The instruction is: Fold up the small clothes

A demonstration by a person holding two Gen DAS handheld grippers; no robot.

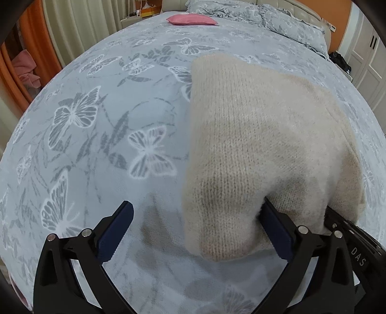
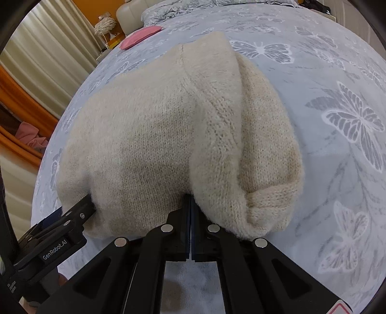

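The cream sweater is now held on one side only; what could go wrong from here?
1. The right gripper is shut on the cream sweater, while the left gripper is open; lifting could undo the fold.
2. One of the left fingers is tucked under the knit edge and might snag it when pulled away.

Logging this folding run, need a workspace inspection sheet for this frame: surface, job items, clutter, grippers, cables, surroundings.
Surface: bed with grey butterfly-print cover, flat.
Job's things: cream knit sweater bunched on the bed, partly folded, one edge lifted at the near side.
Clutter: pink pillow at the far end; rumpled duvet by the headboard.
Grippers: left gripper open wide, one finger under the sweater's edge; right gripper shut on the sweater's near edge.
Cables: nothing seen.
Surroundings: beige curtains, orange wall, pink clothes beside the bed, white wardrobe doors.
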